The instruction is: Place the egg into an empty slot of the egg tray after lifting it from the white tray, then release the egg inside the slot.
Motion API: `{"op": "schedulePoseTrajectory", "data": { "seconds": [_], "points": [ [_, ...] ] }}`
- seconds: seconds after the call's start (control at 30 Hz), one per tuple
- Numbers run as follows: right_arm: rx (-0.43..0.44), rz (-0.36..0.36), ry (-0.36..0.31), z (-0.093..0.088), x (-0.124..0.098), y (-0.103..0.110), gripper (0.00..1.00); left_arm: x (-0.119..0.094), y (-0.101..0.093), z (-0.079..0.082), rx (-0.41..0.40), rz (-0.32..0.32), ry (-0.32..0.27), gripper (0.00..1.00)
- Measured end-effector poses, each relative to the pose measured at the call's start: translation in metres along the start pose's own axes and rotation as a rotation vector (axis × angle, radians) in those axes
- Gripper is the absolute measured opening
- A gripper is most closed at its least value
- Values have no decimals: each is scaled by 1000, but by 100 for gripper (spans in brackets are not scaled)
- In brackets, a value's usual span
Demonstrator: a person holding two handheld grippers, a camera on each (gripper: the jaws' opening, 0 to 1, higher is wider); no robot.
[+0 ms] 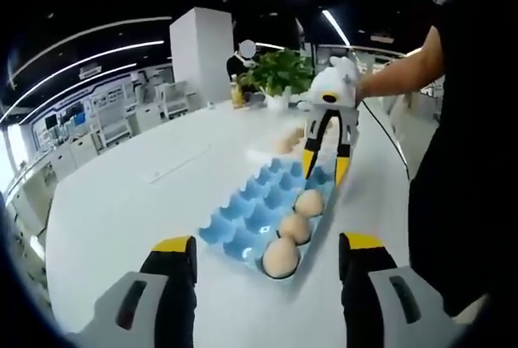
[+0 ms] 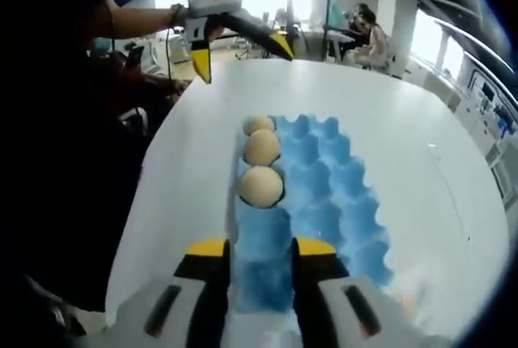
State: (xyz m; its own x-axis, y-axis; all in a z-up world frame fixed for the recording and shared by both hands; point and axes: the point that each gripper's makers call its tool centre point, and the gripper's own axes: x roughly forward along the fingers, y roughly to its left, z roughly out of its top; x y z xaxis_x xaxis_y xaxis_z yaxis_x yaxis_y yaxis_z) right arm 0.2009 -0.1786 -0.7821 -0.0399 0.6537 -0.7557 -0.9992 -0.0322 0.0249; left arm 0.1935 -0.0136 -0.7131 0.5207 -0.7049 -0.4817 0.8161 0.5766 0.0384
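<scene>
A blue egg tray (image 1: 252,210) lies on the white table, with three tan eggs (image 1: 295,227) in a row along its right edge. My left gripper (image 1: 267,244) is open and empty, its yellow-tipped jaws wide apart at the tray's near end. My right gripper (image 1: 325,165) hangs over the tray's far end, jaws apart. From the right gripper view, my right gripper (image 2: 261,251) is open over empty blue slots (image 2: 324,170), short of the nearest egg (image 2: 261,186). The left gripper (image 2: 241,53) hovers open beyond the tray. More tan eggs (image 1: 286,141) lie past the tray's far end.
The white table (image 1: 129,202) stretches wide to the left of the tray. A person's bare arm (image 1: 396,73) and dark clothing border the right side. A potted plant (image 1: 279,69) and bottles stand at the table's far end. Another person sits at a far desk (image 2: 374,36).
</scene>
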Motion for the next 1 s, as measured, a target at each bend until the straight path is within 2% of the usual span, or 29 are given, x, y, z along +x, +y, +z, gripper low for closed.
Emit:
{"op": "schedulePoseTrajectory", "data": {
  "seconds": [0.37,0.6,0.83,0.93,1.0],
  "points": [
    [54,-63,-2,-37,-39,4,33,4,-7,-2,18,-3,38,73],
    [134,-155,-17,-63,-77,0,33,6,-11,3,31,-13,49,73],
    [245,-273,90,-120,-124,-10,33,9,-9,8,40,-16,29,73],
    [269,-314,132,-141,-143,-9,33,12,-10,9,41,-31,34,71],
    [274,-341,183,-156,-152,-11,33,12,-10,9,46,-36,31,71]
  ]
}}
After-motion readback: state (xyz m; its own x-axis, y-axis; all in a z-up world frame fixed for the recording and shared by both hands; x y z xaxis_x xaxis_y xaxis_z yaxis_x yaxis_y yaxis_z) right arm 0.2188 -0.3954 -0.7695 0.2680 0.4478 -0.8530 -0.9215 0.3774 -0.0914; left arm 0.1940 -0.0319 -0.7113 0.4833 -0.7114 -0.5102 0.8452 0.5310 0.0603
